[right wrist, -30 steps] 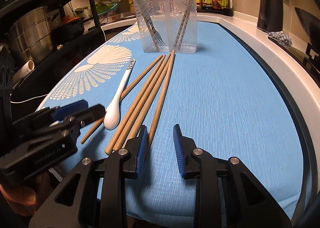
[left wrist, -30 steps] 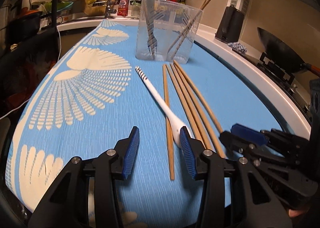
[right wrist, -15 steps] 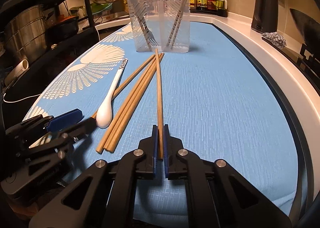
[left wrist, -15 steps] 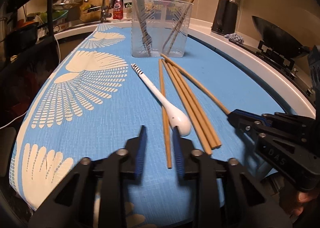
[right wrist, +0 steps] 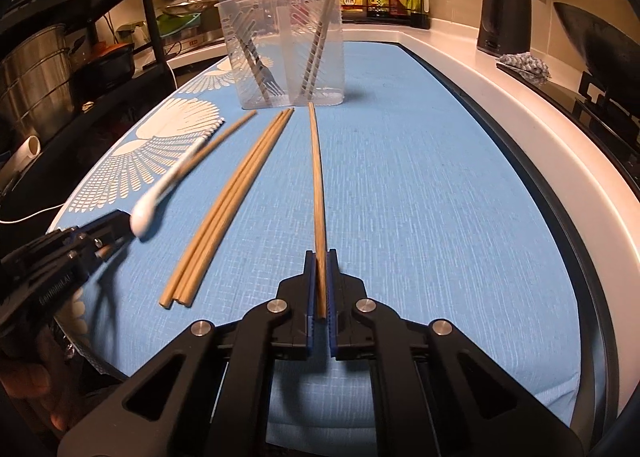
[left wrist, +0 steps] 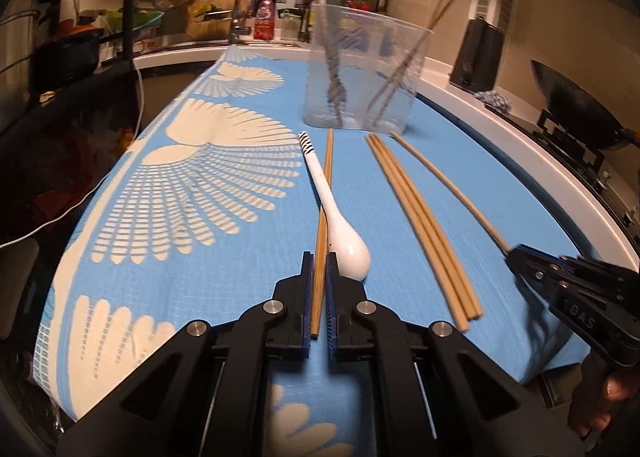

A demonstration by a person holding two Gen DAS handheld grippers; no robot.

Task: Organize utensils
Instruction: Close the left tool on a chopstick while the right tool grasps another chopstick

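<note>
Both grippers' jaws are clenched, left gripper (left wrist: 319, 289) and right gripper (right wrist: 320, 285) each pinching one chopstick (near its end).

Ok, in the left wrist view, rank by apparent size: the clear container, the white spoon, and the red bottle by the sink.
1. clear container
2. white spoon, though nearness to the camera inflates it
3. red bottle

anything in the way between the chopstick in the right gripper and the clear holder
Nothing visible. The right gripper is shut on one chopstick that points straight at the clear holder, with only bare blue cloth around it. The three loose chopsticks lie apart to its left.
</note>
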